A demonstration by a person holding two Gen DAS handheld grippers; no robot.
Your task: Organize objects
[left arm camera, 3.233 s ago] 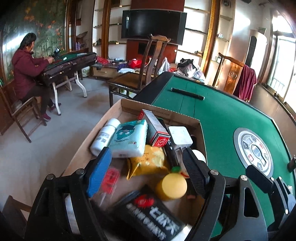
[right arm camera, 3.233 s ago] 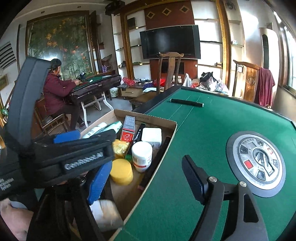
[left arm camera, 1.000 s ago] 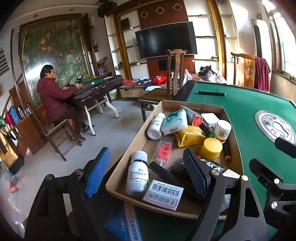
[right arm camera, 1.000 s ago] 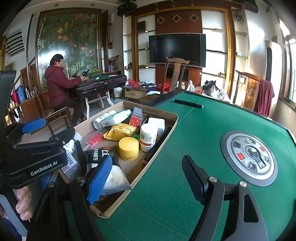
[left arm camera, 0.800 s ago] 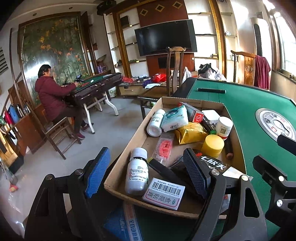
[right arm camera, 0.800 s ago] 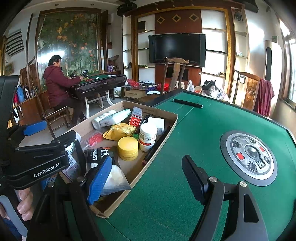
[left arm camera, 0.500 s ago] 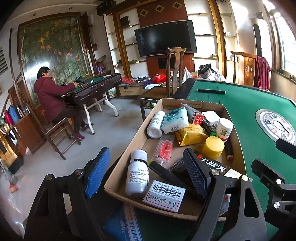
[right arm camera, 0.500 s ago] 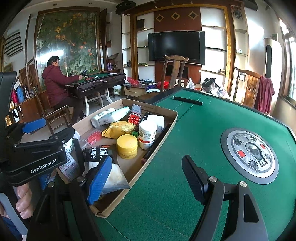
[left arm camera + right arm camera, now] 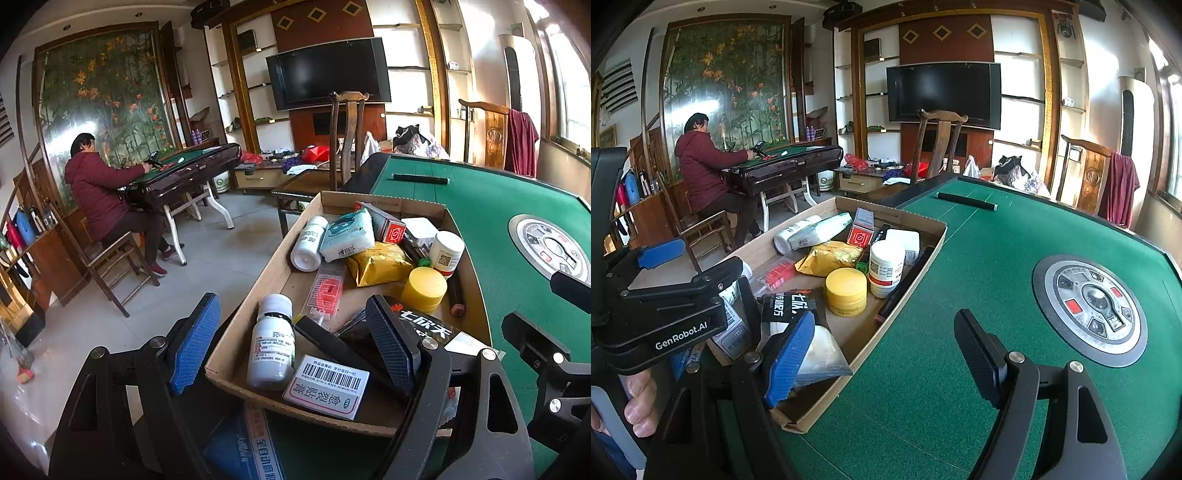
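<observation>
A shallow cardboard box (image 9: 236, 354) (image 9: 908, 273) sits on the left edge of the green felt table (image 9: 979, 258). It holds a white pill bottle (image 9: 271, 343), a barcoded medicine box (image 9: 327, 386), a yellow jar (image 9: 423, 290) (image 9: 846, 286), a white jar (image 9: 447, 251) (image 9: 886, 267), a yellow pouch (image 9: 376, 262), a tissue pack (image 9: 347, 234), a red box (image 9: 388, 225) and a black packet (image 9: 790, 304). My left gripper (image 9: 291, 345) is open and empty, near the box's front corner. My right gripper (image 9: 882, 360) is open and empty over the felt beside the box.
A round metal control panel (image 9: 1089, 306) is set in the table's middle. A black bar (image 9: 966, 202) lies at the far edge. Wooden chairs (image 9: 938, 144) stand behind the table. A person (image 9: 107, 195) sits at another table at left. A blue packet (image 9: 247, 443) lies under the box's front.
Both grippers have pulled back from over the box compared with 3.2 s ago, so its front end now shows. Over the last second little has moved.
</observation>
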